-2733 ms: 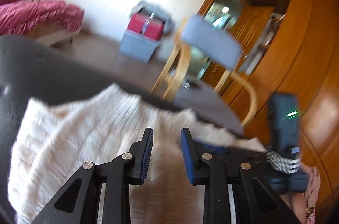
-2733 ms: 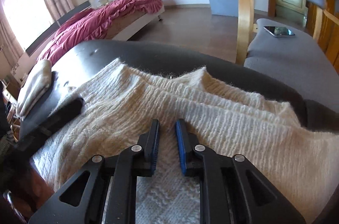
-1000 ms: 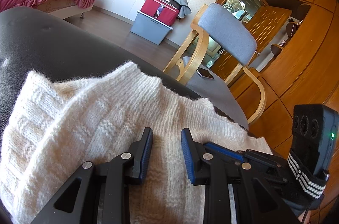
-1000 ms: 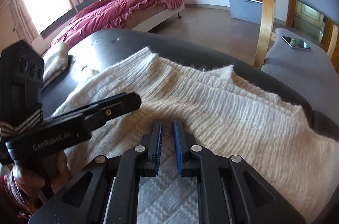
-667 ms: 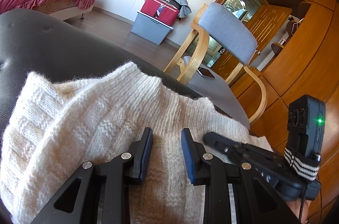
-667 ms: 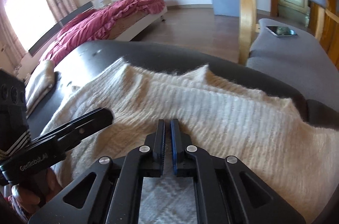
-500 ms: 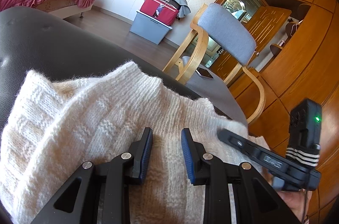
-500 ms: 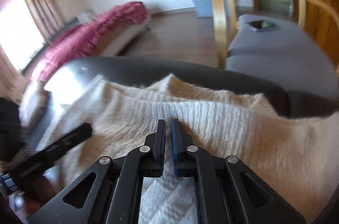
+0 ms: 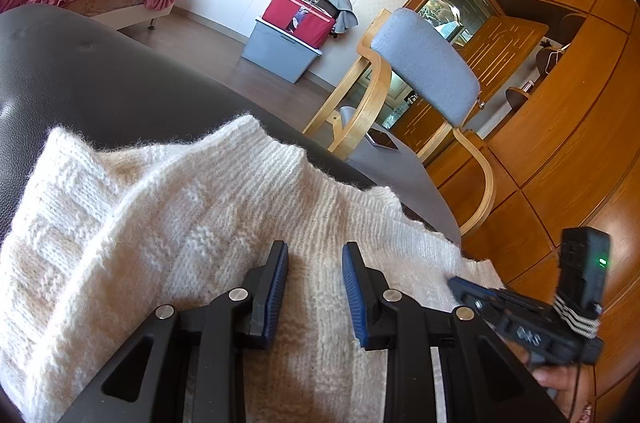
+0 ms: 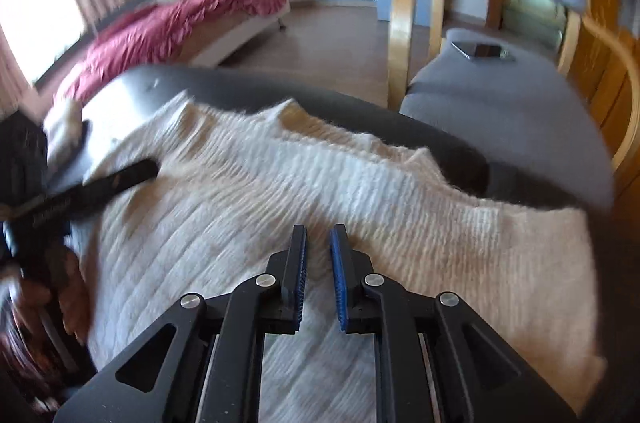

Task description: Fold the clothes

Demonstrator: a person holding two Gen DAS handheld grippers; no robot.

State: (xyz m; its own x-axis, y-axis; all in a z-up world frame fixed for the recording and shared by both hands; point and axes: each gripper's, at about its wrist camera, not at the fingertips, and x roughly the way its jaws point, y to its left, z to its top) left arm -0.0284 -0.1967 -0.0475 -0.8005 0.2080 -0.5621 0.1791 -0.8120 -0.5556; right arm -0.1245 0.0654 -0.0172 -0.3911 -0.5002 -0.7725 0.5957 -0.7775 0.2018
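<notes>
**Q:** Left wrist view first. Why park your left gripper (image 9: 314, 251) there?

**Me:** I hold it low over the cream knit sweater (image 9: 160, 223), which is spread across the dark padded seat (image 9: 120, 75). My guess is I'm steadying that side while the other hand looks for an edge. The jaws stand well apart and grip nothing. The wool lies under and between the blue pads, but I can't tell whether the tips actually rest on it. The ribbed neckline sits just ahead of the tips, near the seat's far edge.

**Q:** And the tool at the lower right of that view?

**Me:** That's my right gripper (image 9: 460, 287), seen side-on over the sweater's right-hand end, near its border. From here I can't read its jaws.

**Q:** Right wrist view, then.

**Me:** It's blurred, but clear enough. The right jaws are drawn almost together, leaving only a slit, and no knit is caught in it. The sweater runs wide beneath them, with the ribbed part just beyond the tips and a loose end trailing right toward the grey chair (image 10: 500, 111), where a phone (image 10: 482, 50) lies. The left tool reaches in from the left, over the garment's other end.

**Q:** So the fold?

**Me:** I'd judge it not yet begun. The sweater lies flat, and the right jaws must open before they can take hold of any of it.
</notes>
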